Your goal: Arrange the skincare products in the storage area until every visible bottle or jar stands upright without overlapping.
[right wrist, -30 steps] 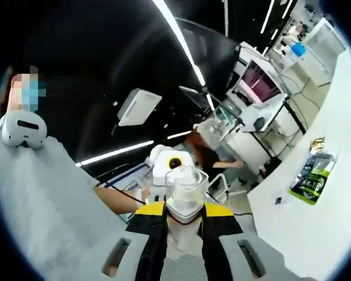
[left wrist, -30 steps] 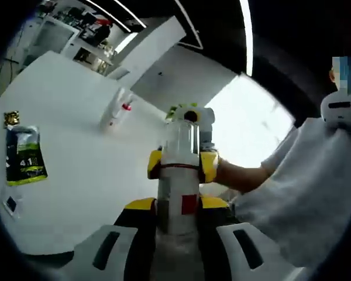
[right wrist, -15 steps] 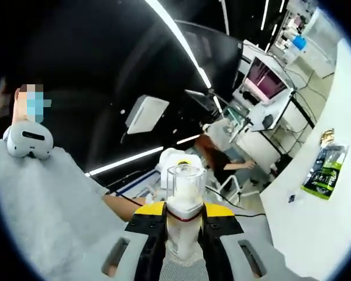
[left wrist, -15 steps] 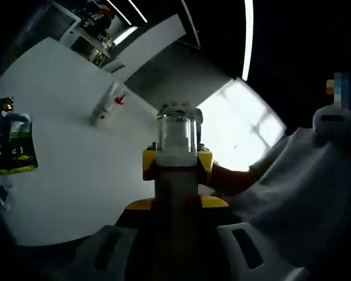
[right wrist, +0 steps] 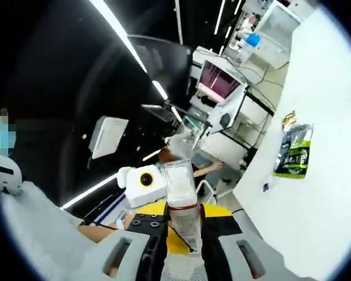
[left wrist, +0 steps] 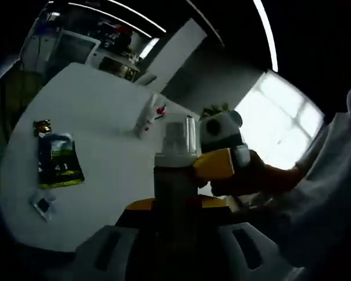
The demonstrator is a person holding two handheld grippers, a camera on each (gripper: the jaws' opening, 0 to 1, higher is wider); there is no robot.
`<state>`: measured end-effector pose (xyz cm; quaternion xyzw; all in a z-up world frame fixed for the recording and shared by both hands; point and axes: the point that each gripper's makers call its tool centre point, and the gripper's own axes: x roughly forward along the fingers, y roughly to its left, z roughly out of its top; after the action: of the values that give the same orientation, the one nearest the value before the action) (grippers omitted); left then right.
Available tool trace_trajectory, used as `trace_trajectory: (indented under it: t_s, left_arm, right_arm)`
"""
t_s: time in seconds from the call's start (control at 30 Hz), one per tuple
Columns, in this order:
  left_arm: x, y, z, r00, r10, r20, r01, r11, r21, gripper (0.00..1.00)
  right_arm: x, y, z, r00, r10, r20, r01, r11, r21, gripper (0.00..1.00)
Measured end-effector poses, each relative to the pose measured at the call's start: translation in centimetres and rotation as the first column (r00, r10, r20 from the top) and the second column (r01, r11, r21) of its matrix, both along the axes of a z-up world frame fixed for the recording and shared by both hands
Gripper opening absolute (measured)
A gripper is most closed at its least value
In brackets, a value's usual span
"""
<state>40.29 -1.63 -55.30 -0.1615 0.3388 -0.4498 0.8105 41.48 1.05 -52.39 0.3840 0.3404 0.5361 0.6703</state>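
Left gripper view: our left gripper (left wrist: 175, 199) is clamped on the body of a pump bottle (left wrist: 176, 175), which stands upright between the jaws, clear cap on top, held in the air well above the white table (left wrist: 99, 175). The right gripper (left wrist: 222, 158) comes in just right of the cap, yellow pads near or touching it; we can't tell contact here. Risk: two grips on one bottle. If the hands diverge, the cap pops or the bottle twists out and drops. Beyond the jaws, a second bottle (left wrist: 151, 114) with a red mark lies on its side, so it's still to be stood up. Left of the jaws lie a green sachet (left wrist: 59, 167) and a small packet (left wrist: 42, 205), clear of any set-down spot.

Right gripper view: right jaws closed on the same bottle's (right wrist: 184, 205) cap end, bottle tilted slightly. The left gripper (right wrist: 143, 181) sits just behind it. Grip is high and narrow, so slip is likely if we carry from here. The table edge (right wrist: 316, 193) with the sachet (right wrist: 293, 157) is off to the right, nothing between.
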Motion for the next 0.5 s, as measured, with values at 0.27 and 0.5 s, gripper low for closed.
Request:
trace_trajectory:
  t_s: [0.27, 0.5]
  left_arm:
    - [-0.1, 0.6, -2.7, 0.993, -0.035, 0.111, 0.006, 0.969, 0.248, 0.23]
    - [-0.4, 0.6, -2.8, 0.991, -0.058, 0.121, 0.024, 0.965, 0.263, 0.23]
  right_arm:
    - [-0.1, 0.1, -2.0, 0.995, -0.058, -0.076, 0.053, 0.996, -0.064, 0.18]
    - [-0.5, -0.1, -2.0, 0.999, -0.038, -0.023, 0.036, 0.996, -0.080, 0.16]
